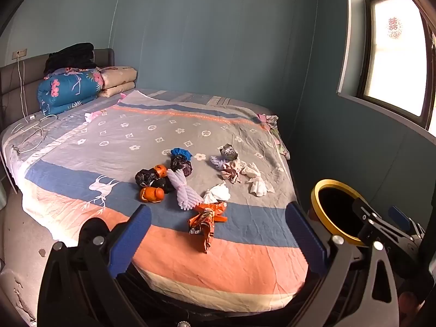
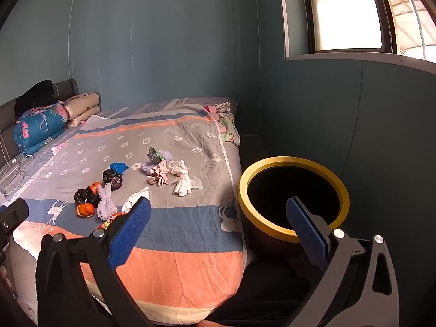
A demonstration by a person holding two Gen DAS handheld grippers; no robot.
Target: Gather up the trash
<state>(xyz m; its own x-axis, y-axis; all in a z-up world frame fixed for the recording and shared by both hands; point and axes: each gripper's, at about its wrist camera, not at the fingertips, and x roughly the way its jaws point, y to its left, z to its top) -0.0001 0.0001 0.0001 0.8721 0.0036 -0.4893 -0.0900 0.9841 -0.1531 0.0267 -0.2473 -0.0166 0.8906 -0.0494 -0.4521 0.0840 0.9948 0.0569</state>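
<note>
Trash lies scattered on the striped bed cover (image 1: 81, 152): an orange crumpled wrapper (image 1: 207, 219), white foam netting (image 1: 183, 190), orange peel (image 1: 151, 194), black bags (image 1: 148, 178), white tissues (image 1: 256, 179) and a blue scrap (image 1: 180, 152). A black bin with a yellow rim (image 2: 293, 194) stands by the bed's right side, also seen as the bin (image 1: 318, 199) in the left wrist view. My left gripper (image 1: 218, 237) is open above the bed's foot, short of the wrapper. My right gripper (image 2: 218, 229) is open and empty, its right finger over the bin.
Folded quilts (image 1: 68, 90) and pillows (image 1: 118, 80) are stacked at the headboard, with white cables (image 1: 32, 130) on the bed's left part. A window (image 1: 392, 62) is in the right wall. Bare floor (image 1: 24, 234) runs along the bed's left side.
</note>
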